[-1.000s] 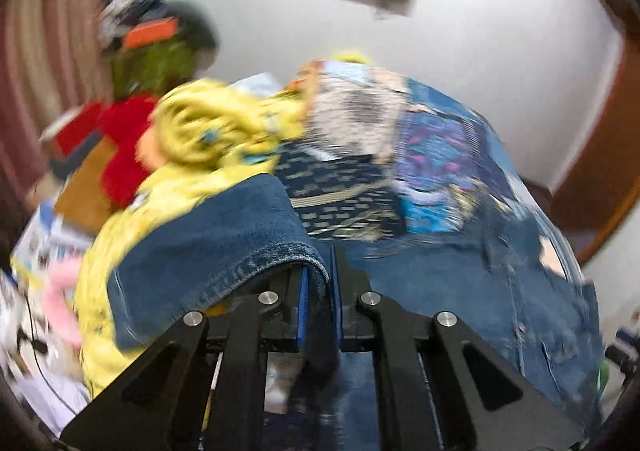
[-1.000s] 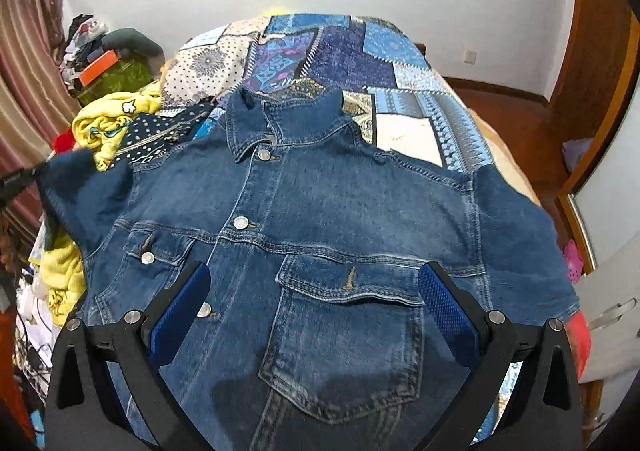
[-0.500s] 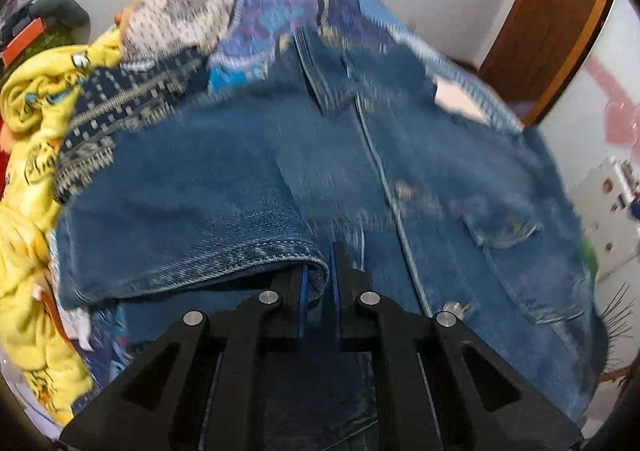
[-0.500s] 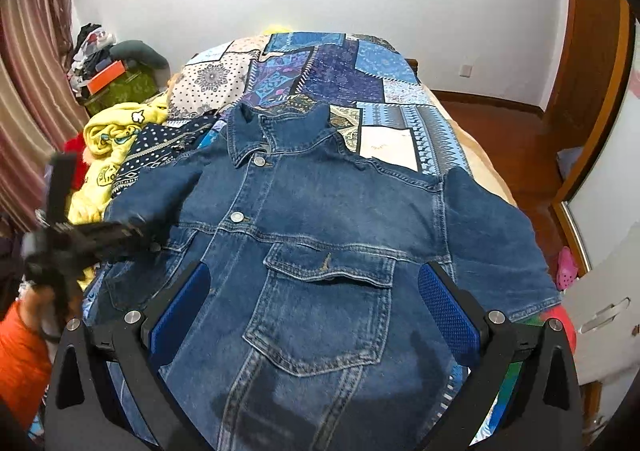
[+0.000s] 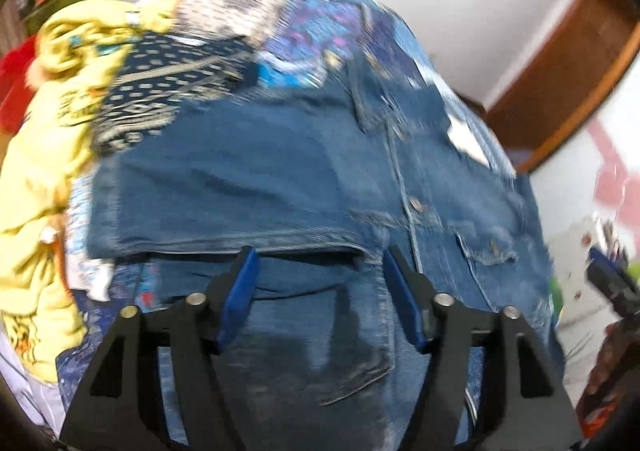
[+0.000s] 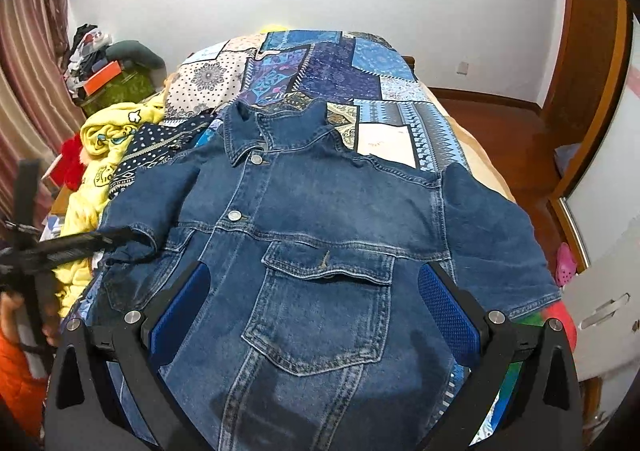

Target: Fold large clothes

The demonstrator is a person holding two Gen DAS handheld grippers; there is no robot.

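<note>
A blue denim jacket [image 6: 320, 211] lies face up, collar away from me, on a patchwork quilt [image 6: 320, 63] that covers a bed. Its left sleeve [image 6: 160, 195] is folded inward over the front. Its right sleeve [image 6: 492, 235] lies spread out. My left gripper [image 5: 320, 255] hovers low over that folded sleeve [image 5: 224, 187]; its jaws are opening, and the cuff hem lies just ahead of the tips, free of the blue pads [image 5: 240, 291]. In the right wrist view the left gripper [image 6: 128, 235] comes in from the left edge. My right gripper [image 6: 312, 271] stands open above the chest pocket [image 6: 320, 311] with nothing in it.
A yellow garment [image 6: 100, 139], a navy dotted cloth [image 6: 160, 143] and something red [image 6: 70, 163] are heaped along the bed's left side. Behind them are piled belongings [image 6: 108, 75] and a curtain [image 6: 28, 63]. On the right stand a wooden door frame [image 6: 592, 51] and a white cabinet [image 6: 600, 303].
The left gripper has carried the sleeve cuff in over the jacket front and come down. Its jaws, shut on the cuff before, now stand apart and the cuff lies free. The right gripper has stayed put.
</note>
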